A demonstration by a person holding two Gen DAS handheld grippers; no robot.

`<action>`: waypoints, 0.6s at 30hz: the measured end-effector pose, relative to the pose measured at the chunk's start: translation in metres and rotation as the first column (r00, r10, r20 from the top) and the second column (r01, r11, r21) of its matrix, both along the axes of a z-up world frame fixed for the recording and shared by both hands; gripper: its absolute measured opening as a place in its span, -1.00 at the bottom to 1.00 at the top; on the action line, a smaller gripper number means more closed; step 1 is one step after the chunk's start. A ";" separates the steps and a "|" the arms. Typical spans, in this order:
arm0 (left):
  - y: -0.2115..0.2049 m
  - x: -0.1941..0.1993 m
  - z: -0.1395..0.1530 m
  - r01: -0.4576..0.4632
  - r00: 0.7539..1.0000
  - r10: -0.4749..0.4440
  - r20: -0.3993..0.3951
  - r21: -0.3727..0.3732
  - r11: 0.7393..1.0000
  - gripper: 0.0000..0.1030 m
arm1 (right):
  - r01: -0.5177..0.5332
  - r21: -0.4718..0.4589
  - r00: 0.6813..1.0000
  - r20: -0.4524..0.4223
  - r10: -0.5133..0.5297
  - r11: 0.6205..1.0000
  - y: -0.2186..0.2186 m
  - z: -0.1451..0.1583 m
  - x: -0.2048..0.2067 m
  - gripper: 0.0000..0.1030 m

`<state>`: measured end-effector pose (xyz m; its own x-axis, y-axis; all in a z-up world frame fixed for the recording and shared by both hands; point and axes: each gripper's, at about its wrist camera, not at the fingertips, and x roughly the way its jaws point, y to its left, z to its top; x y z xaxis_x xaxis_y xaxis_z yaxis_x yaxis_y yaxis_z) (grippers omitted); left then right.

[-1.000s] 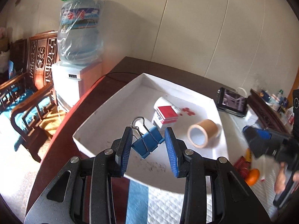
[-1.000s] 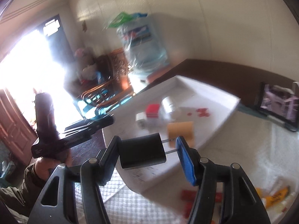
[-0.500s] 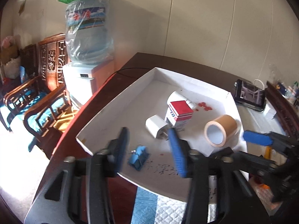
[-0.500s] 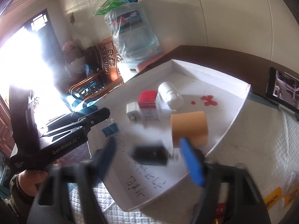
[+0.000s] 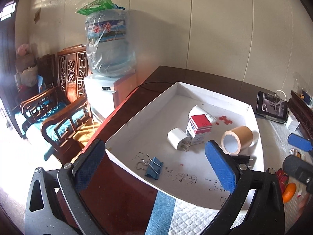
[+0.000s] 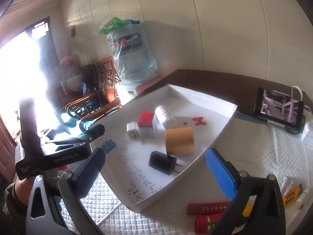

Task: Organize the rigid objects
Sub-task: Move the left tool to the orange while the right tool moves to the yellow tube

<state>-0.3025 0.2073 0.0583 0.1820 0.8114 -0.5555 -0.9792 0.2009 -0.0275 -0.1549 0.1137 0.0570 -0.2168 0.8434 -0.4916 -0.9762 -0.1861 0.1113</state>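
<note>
A white tray (image 5: 252,115) lies on the table. In it are a blue binder clip (image 5: 153,168) near the front wall, a black charger plug (image 6: 163,162), a white charger (image 5: 177,138), a red-and-white box (image 5: 199,129), a white bottle (image 6: 165,114) and a tan tape roll (image 5: 236,142). My left gripper (image 5: 155,145) hovers over the tray's front with its jaws opening. Nothing is held between them, and the clip lies loose below. My right gripper (image 6: 155,152) hangs above the black plug. Its jaws are opening too and hold nothing.
A phone (image 6: 277,109) stands propped behind the tray on the right. Red packets (image 6: 207,208) and small tubes lie on the white quilted cloth (image 6: 254,156). Left of the table are a water dispenser (image 5: 109,47) and a carved wooden chair (image 5: 58,107).
Both grippers have opened wide. The blue clip has dropped from the left one into the tray. The black plug has dropped from the right one and lies by the tape roll.
</note>
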 end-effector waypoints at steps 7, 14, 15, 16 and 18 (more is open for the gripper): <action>-0.008 0.008 0.004 0.026 1.000 -0.026 -0.002 0.007 1.000 1.00 | 0.051 0.031 0.998 -0.027 -0.050 0.998 -0.013 0.007 0.021 1.00; -0.035 0.033 0.009 0.234 0.971 -0.234 0.048 0.004 0.972 1.00 | 0.206 0.106 0.977 -0.069 -0.199 0.973 -0.043 0.021 0.075 1.00; -0.039 0.040 0.009 0.277 0.959 -0.277 0.060 -0.004 0.961 1.00 | 0.230 0.113 0.972 -0.074 -0.222 0.967 -0.047 0.022 0.083 1.00; -0.044 0.048 0.008 0.329 0.942 -0.327 0.069 -0.013 0.944 1.00 | 0.263 0.123 0.964 -0.080 -0.254 0.957 -0.052 0.022 0.093 1.00; -0.054 0.069 0.004 0.423 0.905 -0.420 0.067 -0.035 0.906 1.00 | 0.335 0.141 0.942 -0.091 -0.324 0.932 -0.063 0.021 0.117 1.00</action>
<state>-0.2335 0.1535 0.0620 0.5332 0.6249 -0.5703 -0.8002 0.5914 -0.1001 -0.0378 0.0507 0.0782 0.0587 0.9363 -0.3463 -0.9770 0.1251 0.1726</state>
